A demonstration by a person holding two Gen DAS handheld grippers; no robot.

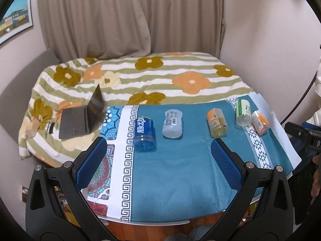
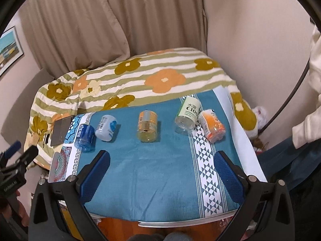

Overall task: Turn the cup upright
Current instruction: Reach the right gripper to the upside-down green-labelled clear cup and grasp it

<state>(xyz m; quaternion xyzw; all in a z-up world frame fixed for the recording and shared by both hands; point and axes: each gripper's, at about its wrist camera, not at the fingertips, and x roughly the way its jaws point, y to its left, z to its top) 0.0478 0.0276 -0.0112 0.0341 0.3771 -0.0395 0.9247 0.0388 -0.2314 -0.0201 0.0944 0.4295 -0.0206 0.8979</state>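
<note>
While both grippers hang above the near edge of the table, neither touches anything. Left gripper [image 1: 158, 161]: jaws spread wide, blue pads bare, nothing between them but teal cloth [image 1: 180, 170]. Right gripper [image 2: 161, 169]: same, wide apart & empty.

Five cups in a loose row across the far half of the cloth, all lying on their sides, none upright:
- blue cup [image 1: 144, 134], white lettering on label, leftmost, lying partly on the white key-pattern border [image 1: 128, 160]; rounded end toward camera
- pale grey cup [image 1: 172, 123] w/ barcode label, just right of the blue one, apart from it
- orange-label cup [image 1: 217, 123], clear yellowish body, mid-row, well apart from its neighbours
- green-and-white cup [image 1: 243, 112], clear end toward camera
- orange cup [image 1: 260, 122], rightmost, lying on the white triangle-pattern band [image 2: 206, 170]; looks to be touching or just beside the green-and-white one, can't tell which

Blue cup is the one nearest the left gripper, ahead of its left finger. From the right wrist view, orange-label cup sits ahead between the fingers, farther off.

Beyond the table: striped floral quilt [image 1: 150, 76] over a bed. Open laptop [image 1: 82, 118] sits on the quilt at far left, just beside the cloth's corner. Beige curtain [image 1: 120, 16] behind, framed picture [image 1: 15, 16] on left wall
</note>
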